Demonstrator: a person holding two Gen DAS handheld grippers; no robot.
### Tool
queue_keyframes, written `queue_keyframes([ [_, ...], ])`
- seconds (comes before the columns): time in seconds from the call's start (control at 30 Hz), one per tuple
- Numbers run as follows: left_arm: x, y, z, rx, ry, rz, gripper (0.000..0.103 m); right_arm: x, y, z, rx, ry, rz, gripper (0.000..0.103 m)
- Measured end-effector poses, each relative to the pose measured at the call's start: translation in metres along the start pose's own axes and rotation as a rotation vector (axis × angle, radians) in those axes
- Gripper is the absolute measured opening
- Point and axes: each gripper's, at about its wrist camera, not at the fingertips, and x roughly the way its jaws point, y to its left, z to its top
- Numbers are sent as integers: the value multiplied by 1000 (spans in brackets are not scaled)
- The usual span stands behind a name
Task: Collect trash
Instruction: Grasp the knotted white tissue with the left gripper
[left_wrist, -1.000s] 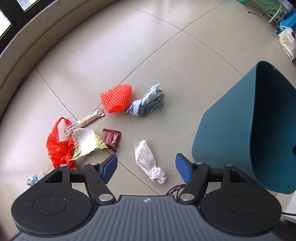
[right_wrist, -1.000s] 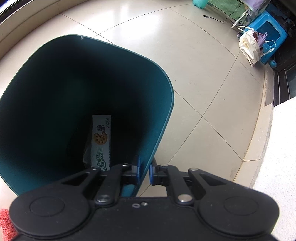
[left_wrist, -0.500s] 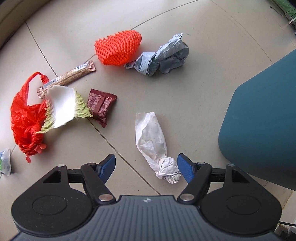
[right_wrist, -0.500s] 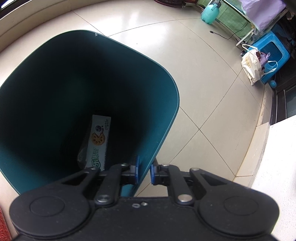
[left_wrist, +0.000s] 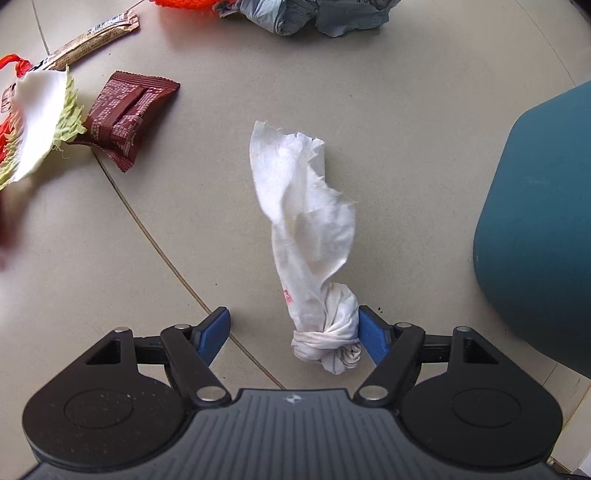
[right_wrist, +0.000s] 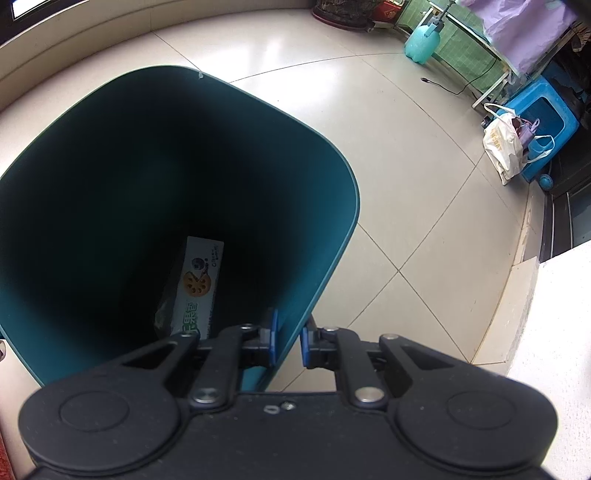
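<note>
Since a second ago my left fingers have dropped close over the knotted white tissue, which lies on the tiled floor. They stand wide and have just been opening; the knot sits between them, against the right pad, unpinched. Left of the tissue lie a brown wrapper and a cabbage leaf; a grey crumpled wad lies beyond. My right fingers are clamped narrow on the rim of the teal bin, with a snack box at its bottom.
</note>
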Motion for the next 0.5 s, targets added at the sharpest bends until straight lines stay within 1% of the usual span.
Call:
queue_keyframes([
  [0.13, 0, -8, -3, 33, -34, 28, 74, -2, -1, -2, 3, -9, 1, 12],
  [0.17, -1, -8, -4, 35, -44, 38, 71, -3, -1, -2, 2, -10, 1, 12],
  [0.2, -2, -8, -5, 38, -52, 52, 63, -3, -1, -2, 1, -11, 1, 12],
  [0.23, -3, -8, -5, 41, -55, 68, 59, -3, -1, -2, 1, -12, 2, 12],
  [0.27, -4, -8, -6, 42, -57, 78, 50, -3, -2, -2, 2, -13, 3, 12],
  [0.3, -5, -8, -7, 42, -58, 78, 40, -3, -2, -3, 3, -14, 3, 12],
  [0.33, -6, -6, -7, 35, -55, 76, 36, -4, -2, -3, 2, -14, 3, 12],
  [0.37, -7, -5, -8, 29, -54, 79, 35, -4, -2, -3, 2, -15, 2, 12],
  [0.43, -13, -1, -5, 38, -72, 111, 33, -4, -2, -3, 4, -17, 1, 12],
  [0.5, -21, 2, -5, 40, -90, 113, 30, -4, -1, -3, 1, -20, -2, 12],
])
